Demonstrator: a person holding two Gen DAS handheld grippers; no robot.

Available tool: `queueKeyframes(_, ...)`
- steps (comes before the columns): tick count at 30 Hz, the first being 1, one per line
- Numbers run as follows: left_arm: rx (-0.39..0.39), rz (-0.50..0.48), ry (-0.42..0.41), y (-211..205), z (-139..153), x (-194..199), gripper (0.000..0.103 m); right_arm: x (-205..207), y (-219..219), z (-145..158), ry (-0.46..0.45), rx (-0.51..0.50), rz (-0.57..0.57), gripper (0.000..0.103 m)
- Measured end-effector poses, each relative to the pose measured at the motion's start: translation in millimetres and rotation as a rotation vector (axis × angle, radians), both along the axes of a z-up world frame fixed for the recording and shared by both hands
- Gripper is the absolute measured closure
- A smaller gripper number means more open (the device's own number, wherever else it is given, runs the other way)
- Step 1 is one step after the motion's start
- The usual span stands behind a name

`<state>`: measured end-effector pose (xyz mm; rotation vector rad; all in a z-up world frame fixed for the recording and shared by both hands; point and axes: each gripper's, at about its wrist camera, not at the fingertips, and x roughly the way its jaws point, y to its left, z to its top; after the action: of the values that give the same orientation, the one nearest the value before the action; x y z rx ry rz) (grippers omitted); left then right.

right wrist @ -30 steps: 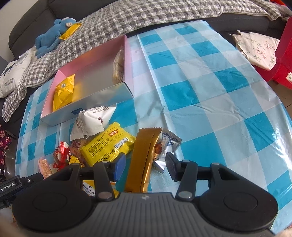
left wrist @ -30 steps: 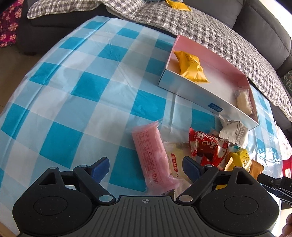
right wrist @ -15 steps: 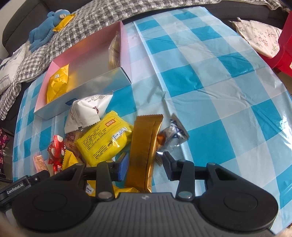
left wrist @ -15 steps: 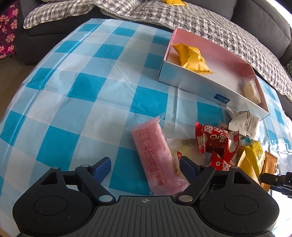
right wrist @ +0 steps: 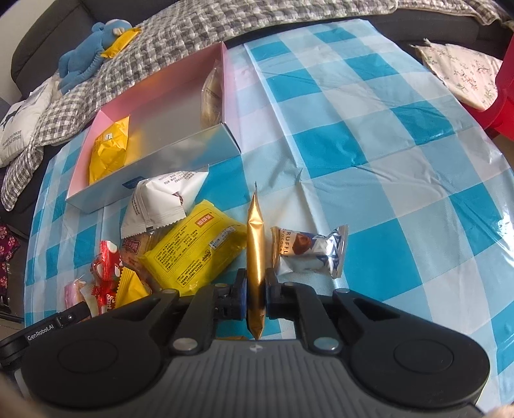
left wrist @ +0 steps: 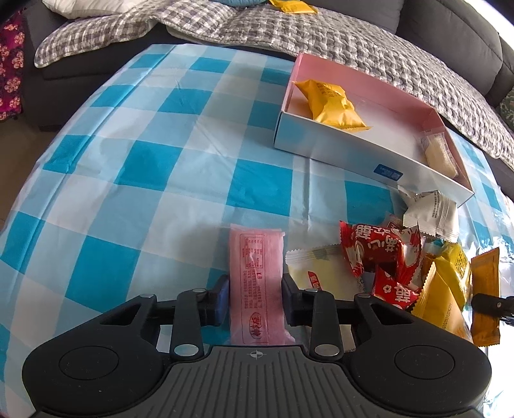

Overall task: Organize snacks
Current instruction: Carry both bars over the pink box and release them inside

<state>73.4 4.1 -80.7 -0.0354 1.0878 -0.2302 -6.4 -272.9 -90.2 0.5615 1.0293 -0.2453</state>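
My left tool (left wrist: 256, 297) is closing, its jaws pinching the pink packet (left wrist: 257, 283) near the tabletop's (left wrist: 135, 167) front edge. My right tool (right wrist: 256, 294) squeezes the gold bar (right wrist: 255, 257) edge-up, beside the snack pile in front of the box (right wrist: 154, 160).

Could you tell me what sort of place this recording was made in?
Probably a home living room: a dark sofa with a checked blanket, a blue plush toy, and a table under a blue checked cloth.
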Motion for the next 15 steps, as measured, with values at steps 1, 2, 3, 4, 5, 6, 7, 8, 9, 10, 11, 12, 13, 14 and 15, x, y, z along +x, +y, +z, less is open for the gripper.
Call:
queueKeyframes(1,-0.003,0.002,-0.001,0.8,1.1,-0.1,0.073,-0.1,0.4,1.2,-0.007,-0.002,0.003,0.094)
queueKeyframes(2,-0.006,0.004,-0.005,1.8,2.3,-0.3,0.073,-0.6,0.6,2.6,-0.014,-0.005,0.006,0.094)
queueKeyframes(3,-0.006,0.006,-0.008,2.6,3.1,-0.3,0.073,-1.0,0.5,3.7,-0.024,-0.004,0.007,0.094)
queueKeyframes(4,-0.004,0.012,-0.009,3.8,3.7,-0.1,0.073,-1.4,-0.4,4.7,-0.031,-0.001,0.006,0.094)
queueKeyframes(5,-0.006,0.018,-0.008,5.1,4.4,0.5,0.073,-1.5,-1.2,5.7,-0.037,0.0,0.002,0.094)
queueKeyframes(6,-0.013,0.024,-0.008,7.4,5.6,1.4,0.073,-1.9,-2.2,6.7,-0.043,-0.001,-0.002,0.094)
queueKeyframes(7,-0.021,0.029,-0.011,9.1,7.6,2.0,0.073,-2.1,-2.8,8.0,-0.052,-0.003,-0.004,0.094)
queueKeyframes(8,-0.028,0.033,-0.021,10.4,10.4,2.4,0.073,-2.1,-3.0,9.7,-0.065,-0.003,-0.006,0.094)
queueKeyframes(9,-0.03,0.036,-0.034,10.9,13.5,2.5,0.073,-2.2,-3.4,11.2,-0.075,-0.003,-0.007,0.094)
queueKeyframes(10,-0.032,0.037,-0.047,11.2,16.7,2.8,0.073,-2.1,-3.5,12.9,-0.086,-0.003,-0.01,0.094)
queueKeyframes(11,-0.037,0.038,-0.057,11.5,19.5,3.0,0.073,-1.9,-3.9,14.0,-0.095,-0.001,-0.011,0.094)
queueKeyframes(12,-0.045,0.038,-0.068,11.7,22.5,3.6,0.073,-1.7,-4.9,15.0,-0.105,0.001,-0.011,0.094)
queueKeyframes(13,-0.052,0.037,-0.074,11.6,24.9,4.6,0.073,-1.5,-5.1,15.9,-0.111,0.001,-0.011,0.094)
queueKeyframes(14,-0.06,0.035,-0.078,11.2,27.0,5.6,0.073,-1.2,-5.8,16.4,-0.114,-0.001,-0.013,0.094)
queueKeyframes(15,-0.067,0.034,-0.083,10.9,29.0,6.4,0.073,-0.7,-6.5,16.7,-0.115,-0.005,-0.017,0.094)
